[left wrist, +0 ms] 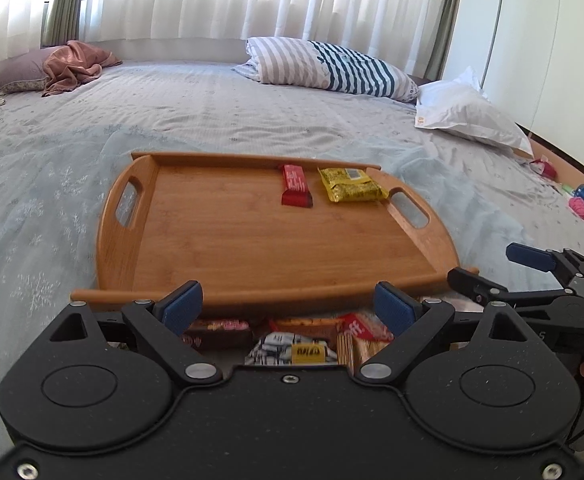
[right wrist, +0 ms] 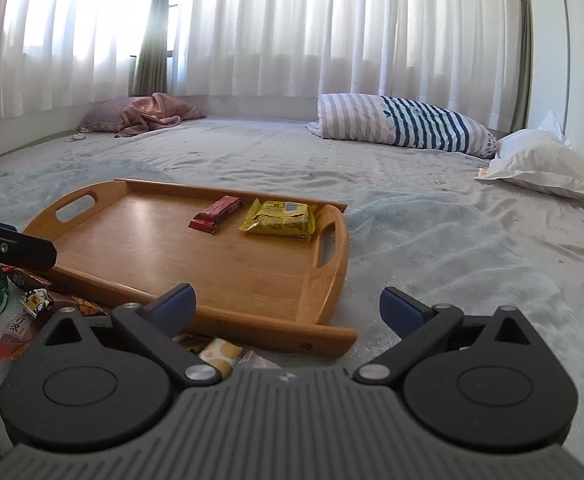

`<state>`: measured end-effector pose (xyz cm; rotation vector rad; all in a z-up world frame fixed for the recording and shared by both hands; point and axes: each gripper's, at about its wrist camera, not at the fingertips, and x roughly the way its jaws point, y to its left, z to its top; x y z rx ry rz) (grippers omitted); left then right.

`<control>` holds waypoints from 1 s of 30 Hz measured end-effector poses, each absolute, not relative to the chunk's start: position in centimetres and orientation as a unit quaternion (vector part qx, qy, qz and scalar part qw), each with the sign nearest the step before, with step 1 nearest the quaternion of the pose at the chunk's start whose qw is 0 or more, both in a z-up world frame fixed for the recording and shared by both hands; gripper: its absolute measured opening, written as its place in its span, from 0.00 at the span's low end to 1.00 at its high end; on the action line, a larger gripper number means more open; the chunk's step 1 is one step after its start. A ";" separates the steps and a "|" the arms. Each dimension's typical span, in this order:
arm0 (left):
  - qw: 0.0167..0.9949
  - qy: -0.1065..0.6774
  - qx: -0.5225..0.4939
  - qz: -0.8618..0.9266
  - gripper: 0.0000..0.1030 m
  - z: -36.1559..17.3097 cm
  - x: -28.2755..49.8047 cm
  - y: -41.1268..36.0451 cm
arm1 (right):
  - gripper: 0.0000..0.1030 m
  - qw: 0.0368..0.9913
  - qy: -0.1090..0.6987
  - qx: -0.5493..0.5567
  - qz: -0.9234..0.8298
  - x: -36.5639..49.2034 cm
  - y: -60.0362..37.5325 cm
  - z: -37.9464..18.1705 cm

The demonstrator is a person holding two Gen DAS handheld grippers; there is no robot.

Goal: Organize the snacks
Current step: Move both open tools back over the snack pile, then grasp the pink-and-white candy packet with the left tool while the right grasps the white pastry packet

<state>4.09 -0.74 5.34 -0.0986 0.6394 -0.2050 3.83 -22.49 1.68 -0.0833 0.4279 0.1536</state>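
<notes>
A wooden tray (left wrist: 228, 248) lies on the bed and also shows in the right wrist view (right wrist: 164, 264). On its far right lie a red snack bar (left wrist: 295, 186) (right wrist: 215, 213) and a yellow snack packet (left wrist: 350, 185) (right wrist: 280, 219). A pile of loose snacks (left wrist: 292, 338) (right wrist: 24, 304) lies on the bed just in front of the tray's near edge. My left gripper (left wrist: 290, 306) is open and empty above that pile. My right gripper (right wrist: 288, 306) is open and empty over the tray's near right corner; it shows at the right in the left wrist view (left wrist: 492, 268).
The bed is covered by a pale blue sheet (left wrist: 32, 184). A striped pillow (left wrist: 332, 66), a white pillow (left wrist: 472, 118) and a pink cloth (left wrist: 76, 66) lie at the far side. Small toys (left wrist: 580, 200) lie at the right edge by a white wall.
</notes>
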 end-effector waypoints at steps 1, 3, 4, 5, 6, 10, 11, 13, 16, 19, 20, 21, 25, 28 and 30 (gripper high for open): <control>0.943 0.314 -0.046 -0.099 0.89 5.1 3.7 -0.8 | 1.00 0.974 0.212 -0.036 0.070 3.5 -22.6 1.5; 0.944 0.314 -0.041 -0.092 0.89 4.8 3.0 -1.0 | 1.00 0.976 0.209 -0.028 0.055 2.9 -22.7 1.1; 0.945 0.313 -0.037 -0.087 0.89 4.7 2.6 -1.1 | 1.00 0.976 0.209 -0.024 0.049 2.6 -22.8 0.9; 0.945 0.313 -0.034 -0.084 0.89 4.5 2.3 -1.2 | 1.00 0.977 0.209 -0.022 0.044 2.3 -22.8 0.8; 0.946 0.313 -0.032 -0.082 0.88 4.4 1.9 -1.2 | 0.98 0.977 0.208 -0.020 0.038 2.0 -22.8 0.6; 0.941 0.326 -0.030 -0.083 0.57 4.0 0.9 -1.3 | 0.92 0.977 0.210 -0.021 0.020 1.2 -22.7 -0.1; 0.940 0.331 -0.034 -0.082 0.48 3.9 0.8 -1.2 | 0.90 0.977 0.212 -0.021 0.016 1.1 -22.6 -0.3; 0.937 0.338 -0.041 -0.081 0.44 3.8 0.6 -1.0 | 0.83 0.976 0.217 -0.017 0.012 0.9 -22.5 -0.5; 0.935 0.344 -0.045 -0.078 0.43 3.5 0.2 -0.9 | 0.75 0.974 0.224 -0.008 0.010 0.7 -22.3 -0.8; 0.932 0.350 -0.052 -0.073 0.43 3.0 0.1 -1.0 | 0.73 0.974 0.228 -0.005 0.009 0.6 -22.2 -1.0; 0.932 0.352 -0.055 -0.070 0.43 2.8 0.1 -1.0 | 0.73 0.974 0.228 -0.004 0.010 0.6 -22.1 -1.1; 0.932 0.352 -0.056 -0.062 0.46 2.5 0.2 -1.1 | 0.73 0.973 0.229 -0.004 0.012 0.7 -22.0 -1.2; 0.938 0.342 -0.046 -0.041 0.47 2.1 0.4 -1.9 | 0.73 0.972 0.233 -0.007 0.016 1.0 -21.4 -1.4; 0.937 0.343 -0.053 -0.041 0.47 1.9 0.7 -2.3 | 0.77 0.972 0.235 -0.009 0.013 1.2 -21.0 -1.5; 0.936 0.344 -0.056 -0.037 0.47 1.8 0.8 -2.5 | 0.78 0.972 0.236 -0.001 0.011 1.4 -21.0 -1.5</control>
